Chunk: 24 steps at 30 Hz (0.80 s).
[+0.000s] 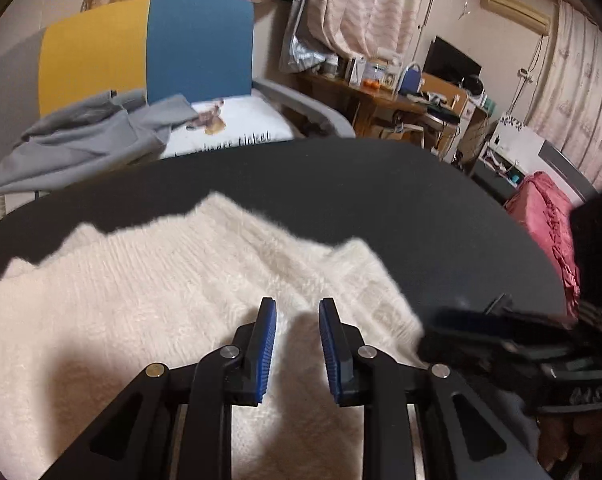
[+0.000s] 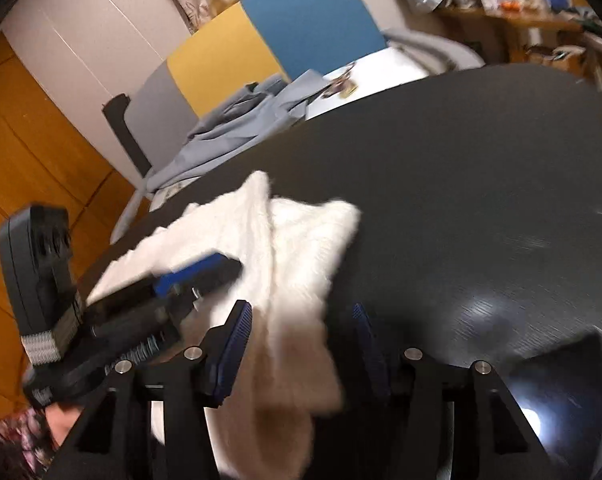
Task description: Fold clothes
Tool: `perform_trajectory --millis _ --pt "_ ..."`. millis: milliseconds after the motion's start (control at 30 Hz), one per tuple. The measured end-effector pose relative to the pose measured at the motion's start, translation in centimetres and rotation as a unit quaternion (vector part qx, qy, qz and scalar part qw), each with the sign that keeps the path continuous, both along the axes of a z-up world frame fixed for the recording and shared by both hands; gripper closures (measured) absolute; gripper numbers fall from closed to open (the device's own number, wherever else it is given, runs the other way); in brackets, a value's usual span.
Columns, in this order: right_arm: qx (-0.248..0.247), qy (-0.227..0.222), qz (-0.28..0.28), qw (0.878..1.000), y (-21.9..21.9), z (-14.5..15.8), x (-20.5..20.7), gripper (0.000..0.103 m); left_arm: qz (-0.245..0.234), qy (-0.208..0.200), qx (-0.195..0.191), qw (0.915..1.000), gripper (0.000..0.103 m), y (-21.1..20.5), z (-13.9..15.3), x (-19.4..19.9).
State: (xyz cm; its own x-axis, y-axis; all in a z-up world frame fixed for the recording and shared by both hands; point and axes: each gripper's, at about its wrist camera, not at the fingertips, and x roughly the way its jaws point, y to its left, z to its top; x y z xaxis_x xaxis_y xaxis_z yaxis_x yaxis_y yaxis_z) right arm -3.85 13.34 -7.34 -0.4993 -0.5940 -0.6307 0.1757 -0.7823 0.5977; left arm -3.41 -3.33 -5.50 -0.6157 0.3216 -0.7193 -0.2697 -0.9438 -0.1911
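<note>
Two grippers, left gripper (image 1: 297, 312) and right gripper (image 2: 301, 320), gape apart over fluffy cream knit sweater (image 1: 141, 280) on matte black table (image 1: 381, 184)

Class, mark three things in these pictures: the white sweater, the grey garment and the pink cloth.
white sweater (image 1: 173, 280): left wrist view, its flat knitted middle.
grey garment (image 1: 81, 140): left wrist view, its crumpled middle.
pink cloth (image 1: 541, 208): left wrist view, its ruffled top.

My left gripper (image 1: 297, 312) points forward with its jaws parted, nothing between them. My right gripper (image 2: 301, 316) sits just to its right, angled toward it, jaws spread wider, blue pads (image 2: 237, 344) facing inward.
</note>
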Motion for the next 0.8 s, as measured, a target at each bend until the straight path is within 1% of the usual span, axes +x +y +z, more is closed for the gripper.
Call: perform_trajectory --millis 33,67,100,133,167,200,267,300,400,467,533,633,667,700,767,800 --pt "-0.007 -0.006 0.006 1.000 -0.2 -0.1 -0.7 0.062 0.002 -0.003 0.009 1.0000 0.080 -0.3 -0.3 0.0" --pt "-0.013 -0.011 0.012 1.000 -0.3 -0.2 -1.5 0.068 0.003 -0.005 0.021 0.9998 0.080 -0.6 -0.4 -0.1" --pt "-0.020 -0.017 0.017 1.000 -0.4 -0.4 -2.1 0.079 0.004 -0.007 0.033 0.9994 0.080 -0.9 -0.6 -0.2" --pt "-0.032 -0.027 0.012 0.999 0.1 -0.9 -1.5 0.087 0.004 -0.012 0.041 0.9991 0.080 -1.1 -0.8 -0.4" --pt "-0.042 -0.036 0.007 0.998 0.7 -1.3 -0.9 0.089 0.003 -0.014 0.046 0.9988 0.080 -1.3 -0.9 -0.5" --pt "-0.044 -0.034 -0.002 0.998 0.9 -1.4 -0.8 0.092 0.002 -0.017 0.051 0.9986 0.080 -1.4 -1.1 -0.7" --pt "-0.029 -0.014 -0.032 0.999 1.6 -0.7 -0.1 0.093 0.001 -0.019 0.054 0.9984 0.080 -1.4 -1.3 -0.9" --pt "0.003 -0.001 -0.042 0.999 1.6 -0.1 0.4 0.095 0.000 -0.017 0.051 0.9985 0.080 -1.3 -1.3 -0.9" --pt "0.084 0.007 -0.038 0.996 0.0 -0.4 0.7 0.096 -0.002 -0.018 0.049 0.9986 0.080 -1.1 -1.4 -0.9" --pt "0.069 0.012 -0.044 0.997 0.3 -0.2 0.9 0.095 -0.002 -0.021 0.059 0.9981 0.080 -1.4 -1.5 -1.0" --pt "0.037 0.021 -0.064 0.997 1.3 0.9 0.7 0.093 -0.002 -0.023 0.069 0.9974 0.080 -1.7 -1.6 -1.1" --pt "0.021 0.063 -0.040 0.997 0.4 3.0 -0.7 0.092 -0.002 -0.021 0.061 0.9979 0.080 -1.5 -1.5 -1.1" --pt "0.025 0.056 -0.016 0.998 -0.4 3.1 -1.7 0.092 -0.002 -0.020 0.058 0.9981 0.080 -1.4 -1.5 -1.1" --pt "0.034 0.038 0.006 0.999 -1.4 2.6 -2.8 0.094 -0.002 -0.020 0.057 0.9982 0.080 -1.4 -1.4 -1.1" --pt "0.072 -0.004 0.012 0.997 -2.8 0.7 -4.8 0.097 -0.003 -0.020 0.059 0.9980 0.080 -1.4 -1.5 -1.1" --pt "0.087 -0.010 0.006 0.996 -2.8 0.2 -5.1 0.103 -0.003 -0.021 0.061 0.9979 0.080 -1.4 -1.5 -1.1"
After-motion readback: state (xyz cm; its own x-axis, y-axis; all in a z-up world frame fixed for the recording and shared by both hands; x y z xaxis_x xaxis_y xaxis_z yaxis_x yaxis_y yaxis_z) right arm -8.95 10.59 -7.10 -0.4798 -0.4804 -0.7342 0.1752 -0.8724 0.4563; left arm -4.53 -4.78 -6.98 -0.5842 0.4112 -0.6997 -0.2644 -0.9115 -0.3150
